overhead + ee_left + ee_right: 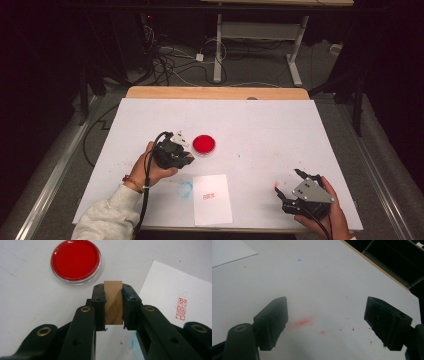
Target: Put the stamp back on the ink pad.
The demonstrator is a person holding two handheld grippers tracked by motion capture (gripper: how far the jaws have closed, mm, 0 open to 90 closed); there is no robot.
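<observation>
Two jaws of my left gripper [113, 307] clamp the wooden stamp [113, 302] between them, near the red ink pad [75, 261]; my right gripper [325, 325] hangs wide apart over the bench [324, 277], holding nothing.

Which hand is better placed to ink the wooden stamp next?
Left. The left gripper is shut on the wooden stamp right beside the red ink pad; the right gripper is open over bare table.

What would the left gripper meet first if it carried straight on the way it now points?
Probably the round red ink pad, lying slightly left of the line; the wooden stamp block it holds would arrive first. Depth is unclear.
</observation>
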